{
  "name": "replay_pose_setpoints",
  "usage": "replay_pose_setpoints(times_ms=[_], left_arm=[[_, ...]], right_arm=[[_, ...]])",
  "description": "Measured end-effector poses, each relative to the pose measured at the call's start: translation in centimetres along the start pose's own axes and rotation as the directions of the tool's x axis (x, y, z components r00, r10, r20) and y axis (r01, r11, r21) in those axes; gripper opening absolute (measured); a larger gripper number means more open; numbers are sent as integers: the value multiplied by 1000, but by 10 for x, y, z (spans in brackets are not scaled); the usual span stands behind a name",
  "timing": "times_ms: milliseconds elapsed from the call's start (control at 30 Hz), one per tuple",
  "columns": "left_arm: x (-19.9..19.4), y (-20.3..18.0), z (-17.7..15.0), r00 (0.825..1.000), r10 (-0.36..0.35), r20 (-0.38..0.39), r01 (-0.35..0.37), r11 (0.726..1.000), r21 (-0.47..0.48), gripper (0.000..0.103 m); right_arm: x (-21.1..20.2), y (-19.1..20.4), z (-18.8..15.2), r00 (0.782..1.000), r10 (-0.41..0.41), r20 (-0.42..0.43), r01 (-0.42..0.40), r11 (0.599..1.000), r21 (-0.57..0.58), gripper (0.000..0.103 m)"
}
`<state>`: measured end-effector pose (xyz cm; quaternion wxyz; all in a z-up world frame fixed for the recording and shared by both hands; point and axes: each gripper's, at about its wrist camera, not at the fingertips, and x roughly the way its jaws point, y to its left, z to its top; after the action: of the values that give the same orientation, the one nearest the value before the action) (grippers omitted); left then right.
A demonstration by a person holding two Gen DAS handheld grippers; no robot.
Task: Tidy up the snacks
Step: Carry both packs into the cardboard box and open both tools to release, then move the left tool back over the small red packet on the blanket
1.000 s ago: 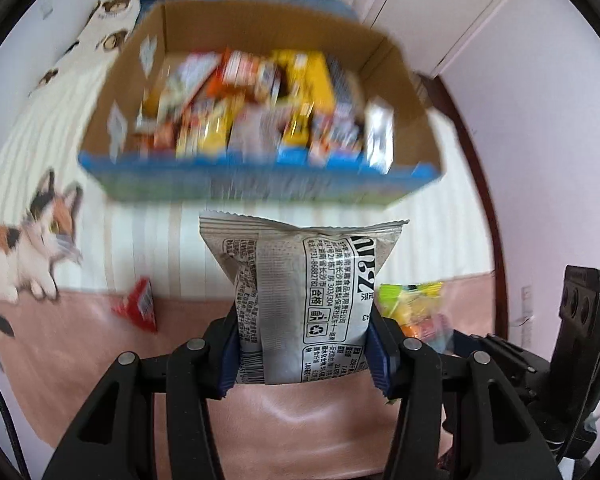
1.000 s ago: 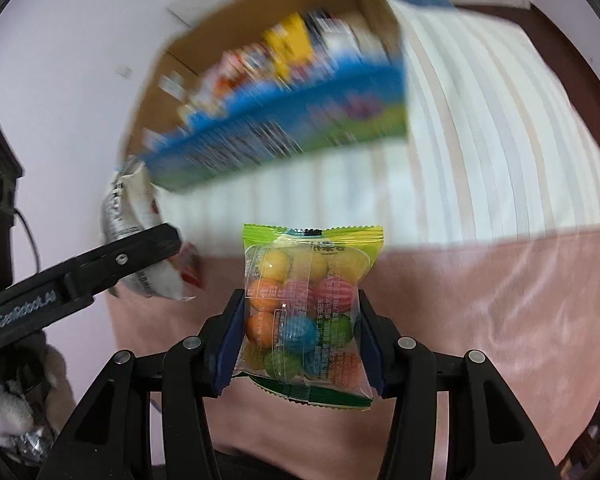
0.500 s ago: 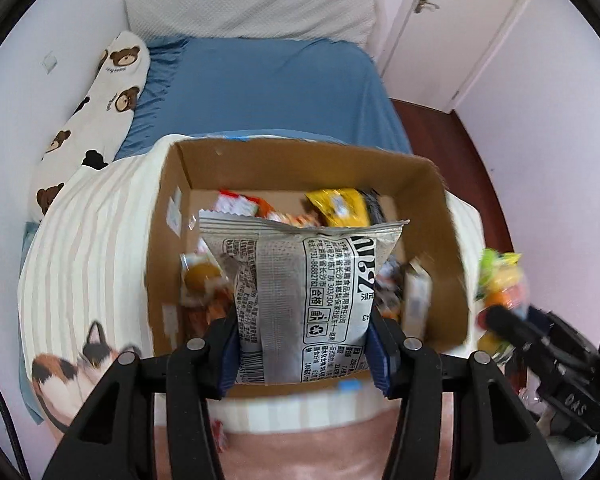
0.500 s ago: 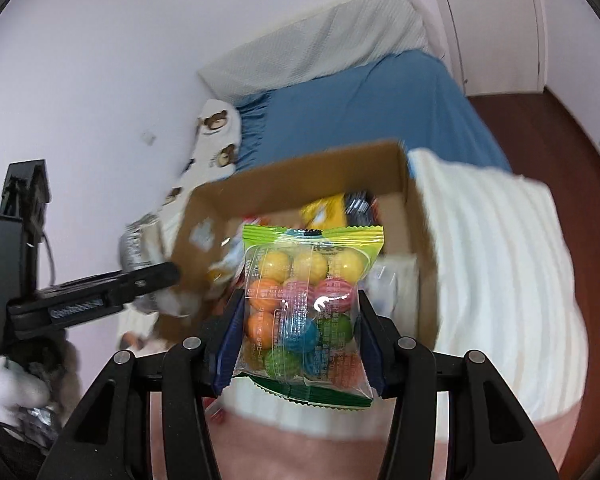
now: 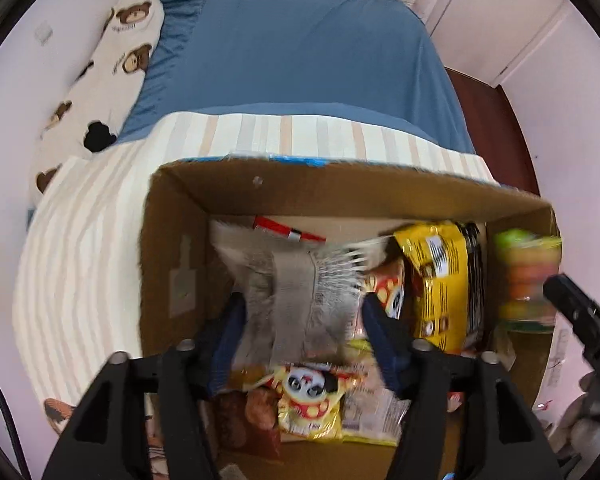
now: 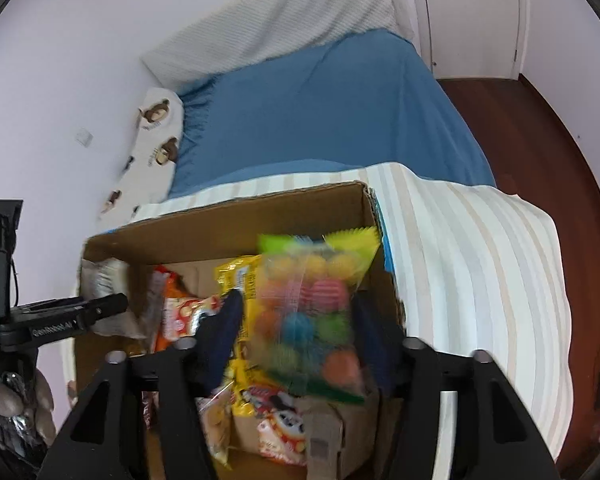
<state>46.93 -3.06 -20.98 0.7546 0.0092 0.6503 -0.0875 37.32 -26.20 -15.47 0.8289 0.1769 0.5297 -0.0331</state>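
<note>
An open cardboard box [image 5: 340, 188] full of snack packets sits on the striped blanket. My left gripper [image 5: 304, 320] points down into it, its jaws opening. The grey printed packet [image 5: 296, 292] is blurred between the blue pads [image 5: 232, 328] and slipping free. My right gripper [image 6: 296, 320] hangs over the box's right side, jaws also opening. The clear bag of coloured candy balls [image 6: 308, 320] blurs between its pads, loose. In the left wrist view that candy bag [image 5: 526, 276] shows at the box's right wall. In the right wrist view the grey packet [image 6: 104, 280] shows at its left wall.
Inside the box lie a yellow packet [image 5: 440, 276], a panda-print packet [image 5: 312, 396] and a red-and-orange packet [image 6: 180, 312]. The box stands on a bed with a blue sheet [image 5: 292, 60] and a bear-print pillow [image 5: 112, 48]. Dark wooden floor [image 6: 540, 140] runs along the right.
Both grippers moved forward from in front of the box to over its inside. Both pairs of jaws widened, and the grey packet and candy bag, sharply held before, now blur loose between them.
</note>
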Motion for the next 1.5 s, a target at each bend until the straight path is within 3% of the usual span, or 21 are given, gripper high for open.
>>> replay_pose_setpoints(times_ms=[33, 67, 267, 500, 633, 1067, 1233, 1400, 1500], left_arm=[[3, 1, 4, 1000, -6, -4, 6, 1000, -4, 89], [5, 2, 7, 1000, -6, 0, 6, 1000, -9, 91], [-6, -2, 7, 999, -12, 50, 12, 1000, -5, 91], [-13, -25, -20, 991, 87, 101, -96, 992, 87, 91], [-22, -30, -41, 988, 62, 138, -73, 994, 76, 91], [-73, -44, -112, 954, 2, 301, -27, 997, 76, 91], [-89, -52, -144, 935, 29, 354, -65, 994, 92, 91], [-94, -44, -175, 934, 30, 355, -58, 996, 69, 91], [-91, -27, -198, 946, -3, 323, -9, 999, 35, 91]], right_arm=[[3, -1, 3, 1000, -9, 0, 9, 1000, 6, 94], [6, -3, 3, 1000, -19, -2, 19, 1000, 11, 95], [11, -4, 6, 999, -47, -15, 47, 999, 2, 96], [4, 3, -13, 989, -150, -12, 150, 987, -50, 98], [-8, 8, -30, 985, -171, 11, 172, 983, -69, 98], [-67, 26, -92, 983, -152, 103, 162, 982, -98, 100], [-89, 35, -116, 980, -134, 144, 151, 982, -111, 100], [-100, 35, -138, 985, -106, 138, 119, 988, -94, 100], [-98, 32, -152, 991, -82, 103, 90, 993, -81, 100]])
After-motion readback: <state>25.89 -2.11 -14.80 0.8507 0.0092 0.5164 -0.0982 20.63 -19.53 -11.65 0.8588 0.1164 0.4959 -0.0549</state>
